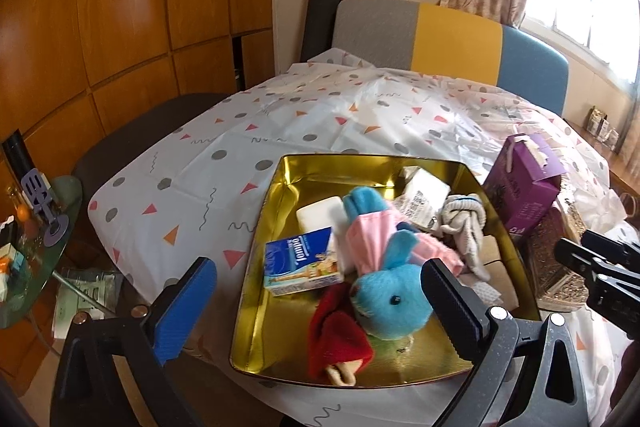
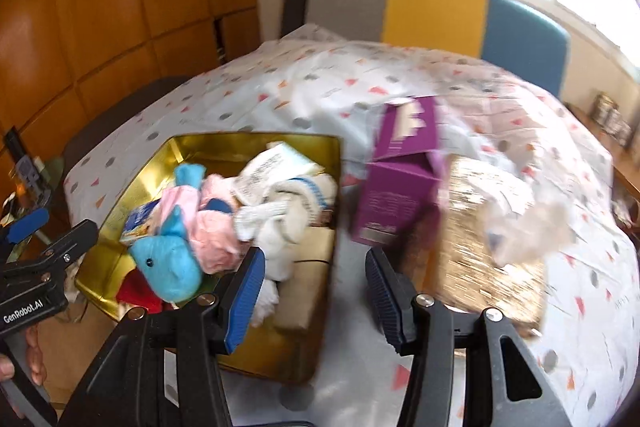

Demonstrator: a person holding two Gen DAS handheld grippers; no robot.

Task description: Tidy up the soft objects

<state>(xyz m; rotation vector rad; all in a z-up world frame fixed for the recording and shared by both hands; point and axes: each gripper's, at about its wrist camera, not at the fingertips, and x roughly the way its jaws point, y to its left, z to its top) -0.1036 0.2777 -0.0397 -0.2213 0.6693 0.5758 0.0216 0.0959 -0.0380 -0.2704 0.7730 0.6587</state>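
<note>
A gold tin tray (image 1: 280, 195) (image 2: 108, 239) sits on the patterned tablecloth. In it lie a blue plush rabbit (image 1: 390, 301) (image 2: 172, 263) in pink clothes, a red cloth (image 1: 338, 339), a white knotted sock (image 1: 464, 223) (image 2: 280, 219), a blue carton (image 1: 300, 263) and white packets (image 1: 426, 187). My left gripper (image 1: 320, 303) is open and empty, just above the tray's near end, its fingers either side of the rabbit's head. My right gripper (image 2: 316, 287) is open and empty, over the tray's right rim. The right wrist view is blurred.
A purple box (image 1: 520, 187) (image 2: 400, 179) stands right of the tray, on a glittery gold box (image 1: 556, 267) (image 2: 480, 235). A multicolour sofa back (image 1: 440, 39) is behind the table. A small glass side table (image 1: 32, 247) with clutter stands at left.
</note>
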